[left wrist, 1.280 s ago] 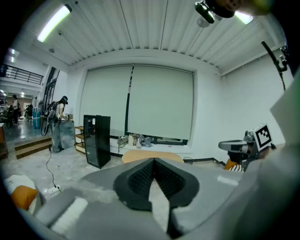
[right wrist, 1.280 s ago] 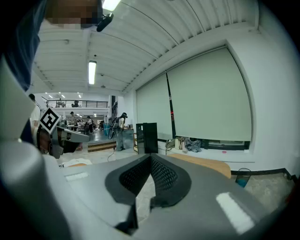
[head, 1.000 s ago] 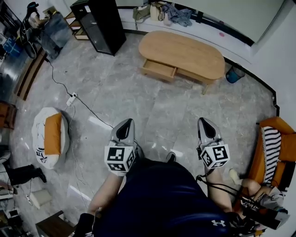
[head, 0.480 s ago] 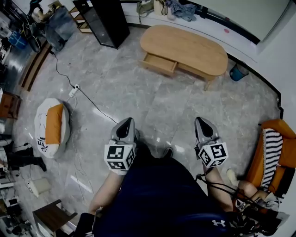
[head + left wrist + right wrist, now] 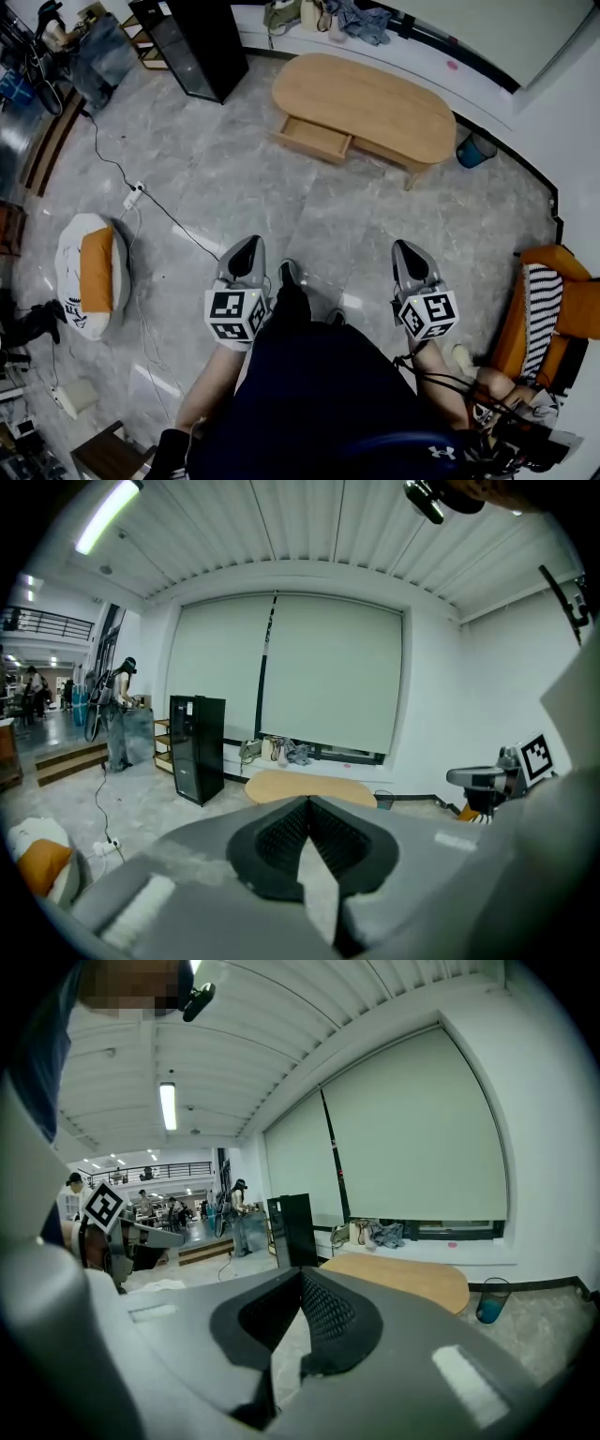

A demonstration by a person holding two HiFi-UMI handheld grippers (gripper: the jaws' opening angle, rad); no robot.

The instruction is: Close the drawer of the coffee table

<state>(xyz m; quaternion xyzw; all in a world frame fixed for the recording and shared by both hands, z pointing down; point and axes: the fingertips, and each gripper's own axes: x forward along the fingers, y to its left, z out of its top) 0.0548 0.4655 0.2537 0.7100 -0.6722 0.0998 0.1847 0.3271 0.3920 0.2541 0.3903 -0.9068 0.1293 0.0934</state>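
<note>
- Your left gripper (image 5: 249, 246) was closed, its jaws pressed together with nothing between them. You held it over the grey marble floor (image 5: 244, 178), just ahead of your body.
- Your right gripper (image 5: 405, 247) was closed and empty too. You held it level with the left one, the two side by side with your legs between them.
- The oval wooden coffee table (image 5: 384, 98) stood well apart from both grippers, across the open floor and close to the ledge under the window blinds.
- Its drawer (image 5: 314, 139) stood pulled out from the side facing you, under the table's left half. The inside looked bare.
- Neither gripper touched the table or the drawer.
- A black cabinet (image 5: 192, 42) stood left of the table, and a blue bin (image 5: 473, 150) sat by its right end.
- A white-and-orange cushion (image 5: 86, 274) lay on the floor to your left, near a cable with a power strip (image 5: 131, 195).
- An orange chair (image 5: 553, 314) with a striped cloth stood at your right.
</note>
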